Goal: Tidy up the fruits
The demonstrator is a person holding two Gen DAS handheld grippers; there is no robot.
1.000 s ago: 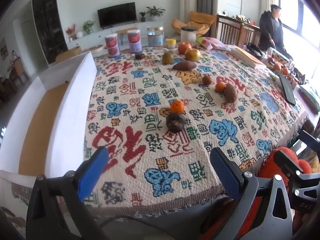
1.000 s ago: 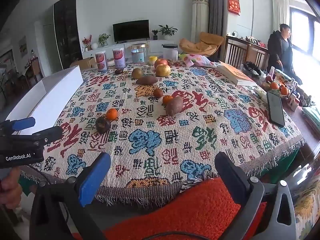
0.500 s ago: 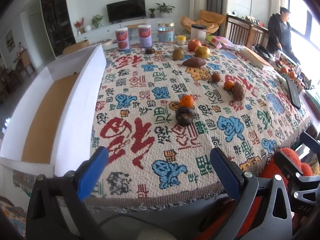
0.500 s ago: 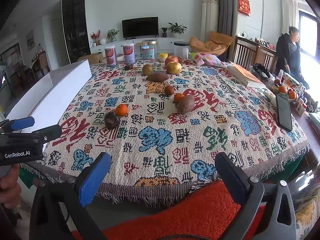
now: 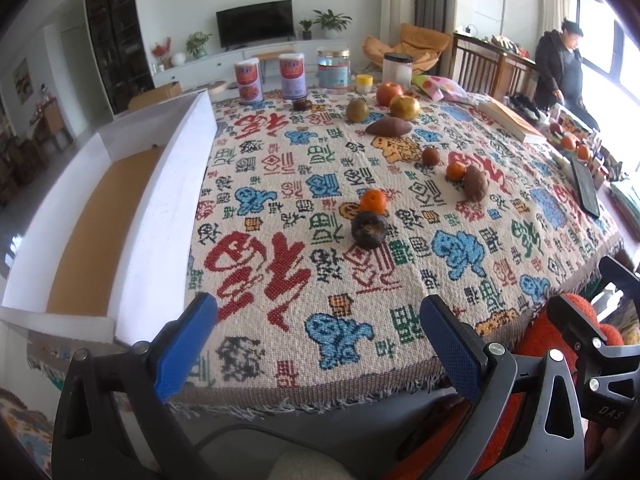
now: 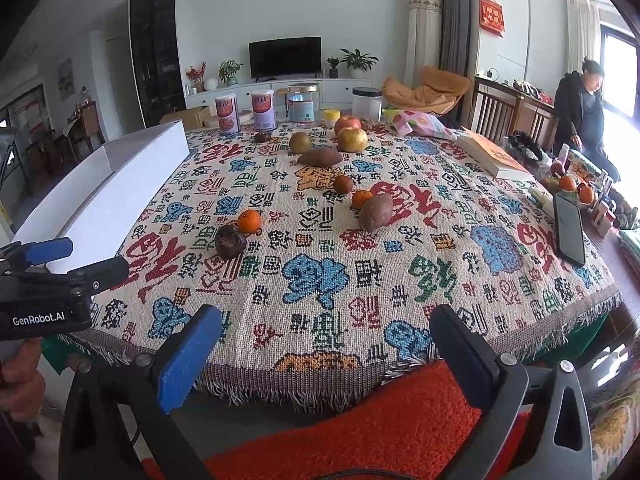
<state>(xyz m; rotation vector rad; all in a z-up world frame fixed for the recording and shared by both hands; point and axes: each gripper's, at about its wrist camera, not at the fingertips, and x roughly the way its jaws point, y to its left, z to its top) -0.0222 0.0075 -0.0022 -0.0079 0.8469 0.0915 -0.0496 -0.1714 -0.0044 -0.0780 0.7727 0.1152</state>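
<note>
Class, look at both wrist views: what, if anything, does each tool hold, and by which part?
Nothing is held. The left tool and the right tool both stand open with empty gaps, short of the table's near edge; the fruit lies untouched on the cloth.

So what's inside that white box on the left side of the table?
The white box shows only a bare brown floor, no fruit in it. Its near end is hidden behind the left gripper.

Both wrist cameras sit low just off the desk's (image 5: 320, 384) near edge, looking across it toward the far edge. The left view stands nearer the left edge, above the white box (image 5: 160, 216); the right view looks from further right. Both share the whole patterned desk top.
</note>
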